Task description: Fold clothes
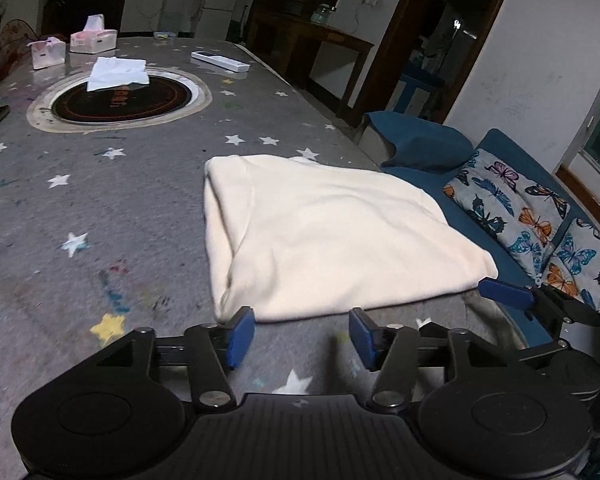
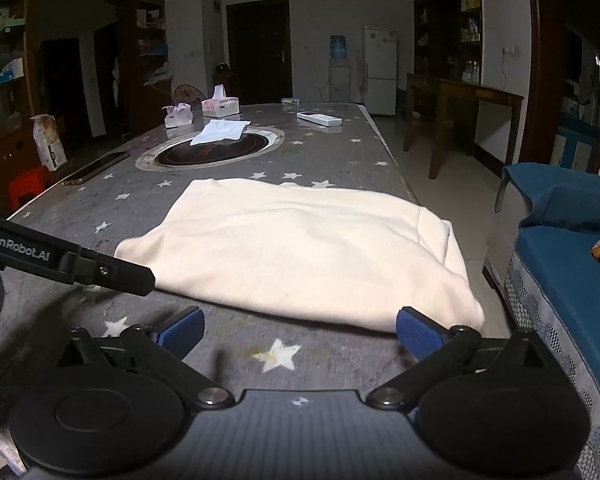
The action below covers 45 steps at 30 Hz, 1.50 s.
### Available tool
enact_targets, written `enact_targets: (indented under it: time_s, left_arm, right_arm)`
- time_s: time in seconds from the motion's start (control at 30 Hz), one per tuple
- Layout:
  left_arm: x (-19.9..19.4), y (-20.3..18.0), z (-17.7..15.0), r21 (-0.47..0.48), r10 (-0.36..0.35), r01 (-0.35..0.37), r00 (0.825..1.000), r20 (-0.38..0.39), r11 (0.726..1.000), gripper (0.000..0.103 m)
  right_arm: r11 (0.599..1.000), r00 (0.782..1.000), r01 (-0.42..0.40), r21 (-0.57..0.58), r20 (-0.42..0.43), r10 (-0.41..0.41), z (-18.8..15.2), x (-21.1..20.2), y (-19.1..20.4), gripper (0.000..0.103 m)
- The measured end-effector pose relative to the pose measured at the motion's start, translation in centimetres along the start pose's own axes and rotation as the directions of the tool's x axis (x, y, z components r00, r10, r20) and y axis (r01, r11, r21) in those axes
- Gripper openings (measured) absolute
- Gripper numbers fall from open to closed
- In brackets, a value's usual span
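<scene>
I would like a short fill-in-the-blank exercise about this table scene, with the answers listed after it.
1. The cream garment on the table lies already ____.
2. Both the left gripper and the right gripper are ____ and hold nothing.
3. The tablecloth is grey, printed with ____.
4. Beside the table stands a ____ sofa with a butterfly cushion.

Missing words: folded; open; stars; blue

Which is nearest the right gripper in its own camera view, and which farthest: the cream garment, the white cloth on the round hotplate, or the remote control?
1. Cream garment, just ahead of the right gripper.
2. White cloth, mid-table, left of centre.
3. Remote control, far end, right of centre.
</scene>
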<state>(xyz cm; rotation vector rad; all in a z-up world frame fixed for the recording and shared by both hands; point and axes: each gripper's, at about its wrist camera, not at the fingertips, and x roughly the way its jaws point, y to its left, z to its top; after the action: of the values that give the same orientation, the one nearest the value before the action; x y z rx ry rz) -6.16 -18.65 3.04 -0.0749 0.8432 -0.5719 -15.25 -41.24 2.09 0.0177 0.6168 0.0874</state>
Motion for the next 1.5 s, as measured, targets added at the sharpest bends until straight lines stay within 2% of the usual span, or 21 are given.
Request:
enact_targets:
  time_s: [0.07, 0.33, 0.63, 0.97, 1.5]
  left_arm:
    - [-0.4, 0.1, -0.4, -0.003, 0.013, -0.013, 1.0, 0.005, 1.0, 0.069]
    - [-1.6, 0.8, -1.9, -0.026, 0.04, -0.04, 0.999, 0.009, 0.999, 0.085]
    - [-3.8, 1.3, -3.0, -0.015, 0.115, -0.115, 0.991, 0.065, 0.993, 0.102]
    - [-4.6, 1.3, -4.0, -0.019, 0.165, -0.164, 0.983, 0.075, 0.986, 0.103]
    - [-5.5, -0.1, -4.9, -0.003, 0.18, -0.18, 0.98, 0.089, 0.984, 0.103]
  right_arm:
    - [1.0, 1.0, 0.0, -0.002, -0.002, 0.0, -0.1, -0.2, 0.2, 0.103]
    - [1.0, 1.0, -0.002, -0.01, -0.007, 0.002, -0.6, -0.8, 1.4, 0.103]
    - [1.0, 1.0, 0.011, -0.005, -0.017, -0.012, -1.2, -0.9, 2.5, 0.103]
    - [0.999, 1.0, 0.023, 0.031, -0.007, -0.023, -1.6, -1.4, 3.0, 0.103]
    - [0.999, 1.0, 0.029, 0.041, 0.012, -0.029, -2.1, -2.5, 3.4, 0.103]
